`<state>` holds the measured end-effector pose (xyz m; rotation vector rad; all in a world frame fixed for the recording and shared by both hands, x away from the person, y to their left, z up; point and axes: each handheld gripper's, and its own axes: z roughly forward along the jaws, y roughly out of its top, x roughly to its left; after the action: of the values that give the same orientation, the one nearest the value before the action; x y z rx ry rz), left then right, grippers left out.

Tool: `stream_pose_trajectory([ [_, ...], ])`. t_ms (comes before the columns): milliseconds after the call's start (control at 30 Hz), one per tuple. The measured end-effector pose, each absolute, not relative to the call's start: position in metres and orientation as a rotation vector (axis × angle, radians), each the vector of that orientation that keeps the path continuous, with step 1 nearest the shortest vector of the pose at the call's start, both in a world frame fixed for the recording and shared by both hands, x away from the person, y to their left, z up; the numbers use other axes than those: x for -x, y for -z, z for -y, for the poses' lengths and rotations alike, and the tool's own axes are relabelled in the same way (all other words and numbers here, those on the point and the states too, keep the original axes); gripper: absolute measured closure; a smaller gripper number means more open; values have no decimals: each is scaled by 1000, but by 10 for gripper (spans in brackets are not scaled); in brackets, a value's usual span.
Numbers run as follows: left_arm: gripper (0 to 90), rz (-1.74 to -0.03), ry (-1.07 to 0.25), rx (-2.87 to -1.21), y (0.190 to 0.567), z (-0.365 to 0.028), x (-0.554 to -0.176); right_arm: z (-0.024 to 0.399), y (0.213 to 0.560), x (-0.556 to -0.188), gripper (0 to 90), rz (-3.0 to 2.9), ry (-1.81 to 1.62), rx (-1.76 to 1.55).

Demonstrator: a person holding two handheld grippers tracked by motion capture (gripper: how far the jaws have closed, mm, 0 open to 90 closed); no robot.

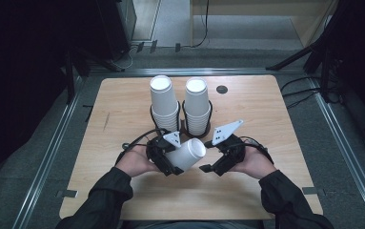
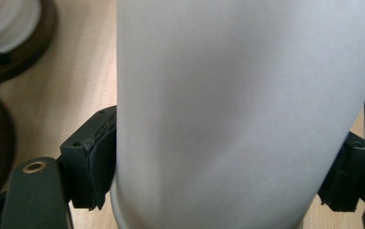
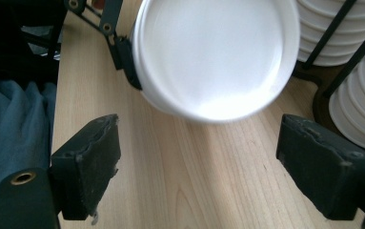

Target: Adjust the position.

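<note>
A white paper cup lies sideways in the left gripper's grasp above the bench.

The left gripper (image 1: 170,160) has its fingers (image 2: 92,164) pressed against both sides of the cup (image 1: 187,153), whose open mouth faces the right gripper (image 1: 213,164). That gripper's fingers (image 3: 92,162) stand wide apart and hold nothing, the cup's rim just beyond their tips. Two stacks of cups (image 1: 197,107) in a black rack (image 1: 186,125) stand behind, on the wooden bench (image 1: 266,119).

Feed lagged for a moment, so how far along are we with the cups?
Done: one white cup is off the two stacks in the black holder. In hand: the left gripper clamps it on its side, mouth toward the right gripper, which is open and apart from it. Left: the handover or placement.
</note>
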<state>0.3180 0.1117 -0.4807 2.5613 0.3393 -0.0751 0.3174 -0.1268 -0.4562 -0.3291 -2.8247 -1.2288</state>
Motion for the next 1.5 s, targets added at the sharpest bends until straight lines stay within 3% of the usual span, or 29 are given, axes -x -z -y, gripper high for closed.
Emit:
stream_pose_trajectory([
  [400,162,-201,134,-2622,491,-88,-310,105,460,-315,177,2825,1162,161],
  [467,151,-210,146,-2630,492,-88,-310,102,461,-314,237,2819,1123,135],
  [667,115,-191,144,-2620,492,-90,-309,102,462,-315,239,2809,1074,142],
  [767,93,-204,154,-2573,490,-95,-310,104,460,-316,238,2809,1092,139],
  [867,0,-245,155,-2541,489,-98,-312,107,458,-318,237,2809,1121,160],
  [1500,0,-369,109,-2316,474,-124,-321,141,442,-326,233,2738,1303,347],
])
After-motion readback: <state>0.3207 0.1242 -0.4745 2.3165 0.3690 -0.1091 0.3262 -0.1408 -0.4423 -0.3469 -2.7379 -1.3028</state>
